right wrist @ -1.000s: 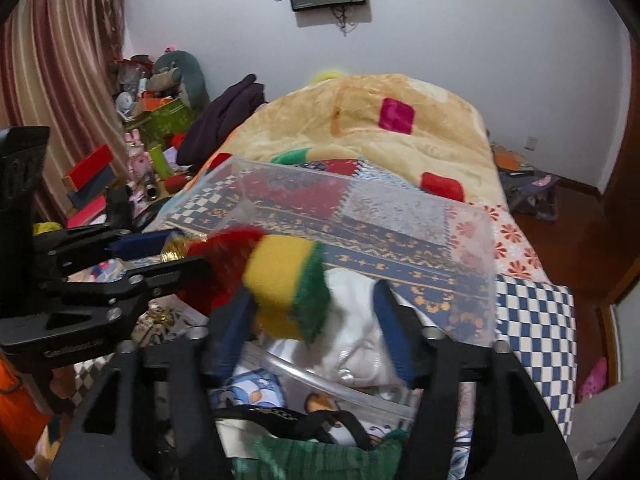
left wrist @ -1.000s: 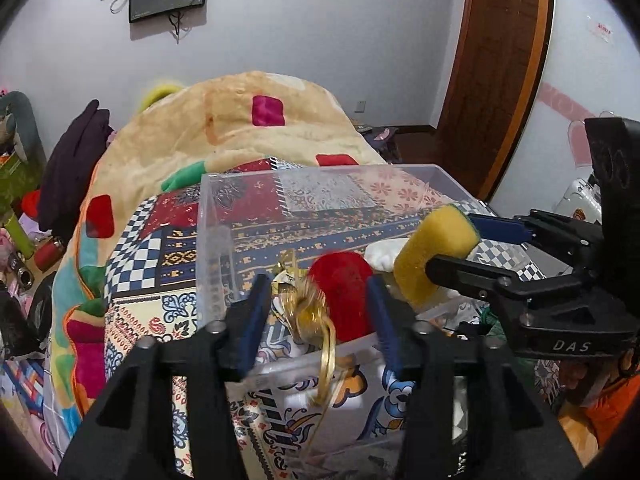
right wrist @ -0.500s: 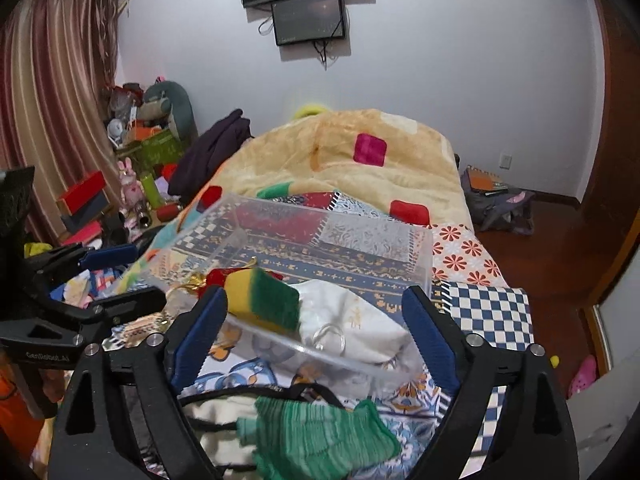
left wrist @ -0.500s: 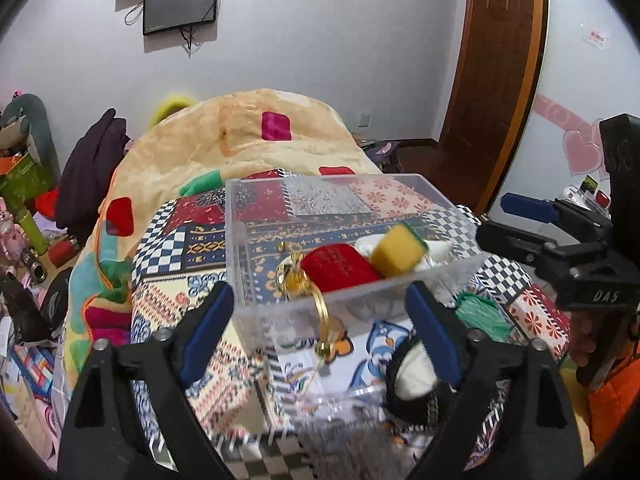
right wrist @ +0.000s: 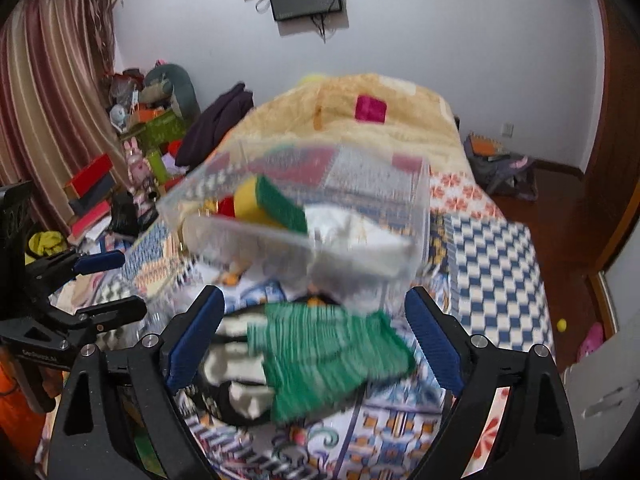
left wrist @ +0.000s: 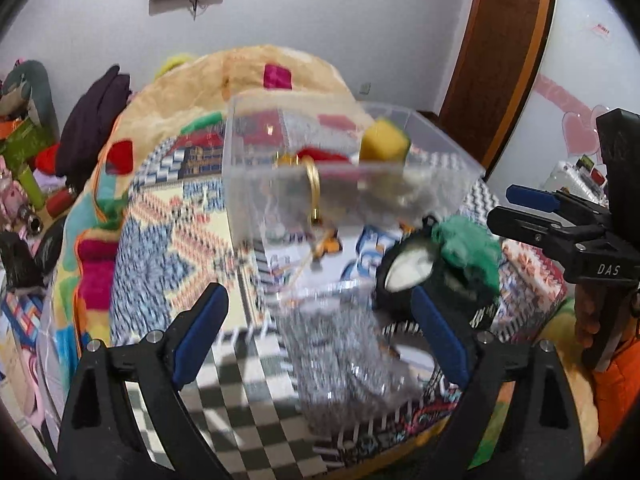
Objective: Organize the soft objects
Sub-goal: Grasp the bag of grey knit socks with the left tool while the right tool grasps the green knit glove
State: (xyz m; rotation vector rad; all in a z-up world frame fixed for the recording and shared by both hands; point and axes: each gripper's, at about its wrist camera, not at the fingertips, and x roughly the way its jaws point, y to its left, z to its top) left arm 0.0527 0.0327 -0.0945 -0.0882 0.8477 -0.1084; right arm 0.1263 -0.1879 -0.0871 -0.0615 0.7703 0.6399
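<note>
A clear plastic bin (left wrist: 440,148) (right wrist: 420,200) stands on the patterned bed. In it lie a yellow-green sponge (left wrist: 384,144) (right wrist: 276,204), a red plush piece (left wrist: 320,154) with a gold ribbon (left wrist: 314,188), and a white soft item (right wrist: 356,228). In front of the bin lie a green knitted cloth (right wrist: 328,356) (left wrist: 468,244), a black-and-white soft item (left wrist: 408,268) (right wrist: 236,380) and a silver tinsel piece (left wrist: 344,352). My left gripper (left wrist: 320,340) is open and empty above the tinsel. My right gripper (right wrist: 312,340) is open and empty above the green cloth.
A beige blanket (right wrist: 360,120) covers the far bed. Toys and boxes (right wrist: 132,152) crowd the left side. A wooden door (left wrist: 500,52) is at the right; bags (right wrist: 500,168) lie on the floor.
Both grippers released the red plush and the sponge into the bin, opened wide, and pulled back toward the near bed edge, over the tinsel and green cloth.
</note>
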